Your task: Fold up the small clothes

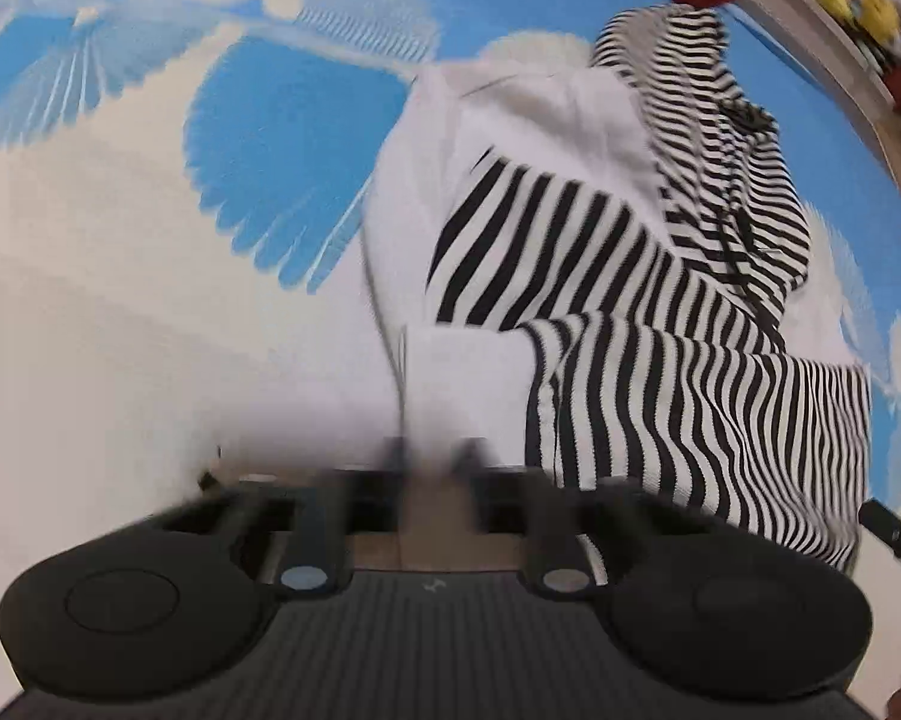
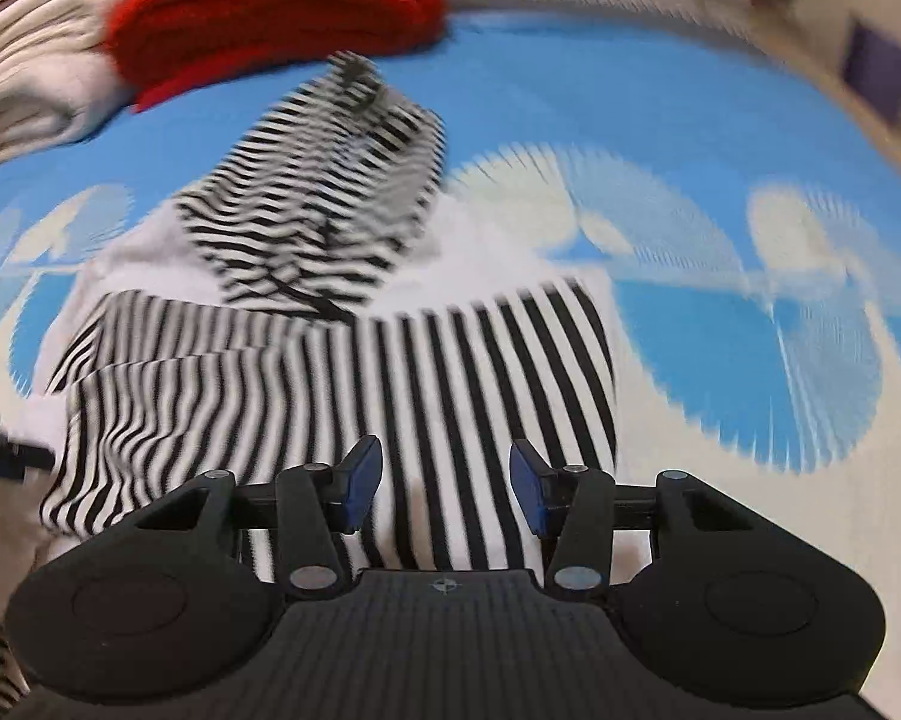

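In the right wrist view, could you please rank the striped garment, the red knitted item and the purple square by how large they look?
1. Striped garment, largest by far, though it lies nearest the camera.
2. Red knitted item, partly cut off by the top edge.
3. Purple square, smallest; it is blurred and farther away, so true size is unsure.

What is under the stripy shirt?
The striped shirt lies on a blue and white patterned sheet, which shows all around it. White parts of the same garment peek out beside the stripes. Whatever is directly beneath the shirt is covered.
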A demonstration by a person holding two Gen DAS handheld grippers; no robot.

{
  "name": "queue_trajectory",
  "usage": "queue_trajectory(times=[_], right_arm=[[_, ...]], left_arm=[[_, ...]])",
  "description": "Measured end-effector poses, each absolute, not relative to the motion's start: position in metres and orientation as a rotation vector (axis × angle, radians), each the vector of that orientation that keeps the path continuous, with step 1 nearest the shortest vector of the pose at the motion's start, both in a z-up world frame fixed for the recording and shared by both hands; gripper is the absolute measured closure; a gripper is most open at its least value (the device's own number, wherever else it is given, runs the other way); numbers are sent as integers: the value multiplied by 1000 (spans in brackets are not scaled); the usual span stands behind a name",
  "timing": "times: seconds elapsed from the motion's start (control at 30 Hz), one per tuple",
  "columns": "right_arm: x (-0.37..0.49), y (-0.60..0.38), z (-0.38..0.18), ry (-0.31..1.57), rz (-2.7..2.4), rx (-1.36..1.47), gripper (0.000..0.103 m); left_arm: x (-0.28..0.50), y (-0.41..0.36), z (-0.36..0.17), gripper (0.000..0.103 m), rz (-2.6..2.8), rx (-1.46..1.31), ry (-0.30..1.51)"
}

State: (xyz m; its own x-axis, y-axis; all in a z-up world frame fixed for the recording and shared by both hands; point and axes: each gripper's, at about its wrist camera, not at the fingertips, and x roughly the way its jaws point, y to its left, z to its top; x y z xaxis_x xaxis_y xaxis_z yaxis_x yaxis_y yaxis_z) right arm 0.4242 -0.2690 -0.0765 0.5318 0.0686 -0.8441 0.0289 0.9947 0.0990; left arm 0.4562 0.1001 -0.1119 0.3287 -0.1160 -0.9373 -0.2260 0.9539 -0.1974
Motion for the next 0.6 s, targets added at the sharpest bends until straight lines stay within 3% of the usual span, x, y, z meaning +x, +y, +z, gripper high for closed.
queue_trajectory(times=[0.2,0.33,0.37,0.43,0.6], right_arm=[[424,-285,-101,1083,-67,162,49],[425,-302,-124,1169,-166,217,47],[425,-305,-127,1175,-175,234,40],[426,-307,-127,1179,-190,241,37],[426,-292,-106,1091,-174,199,41]], left_arm=[[452,97,-55,99,63,-173,959],[462,116,-92,97,178,-256,1169],[462,118,-95,97,183,-251,1187],[458,116,-87,96,192,-242,1147],[455,91,-88,88,57,-225,1119]])
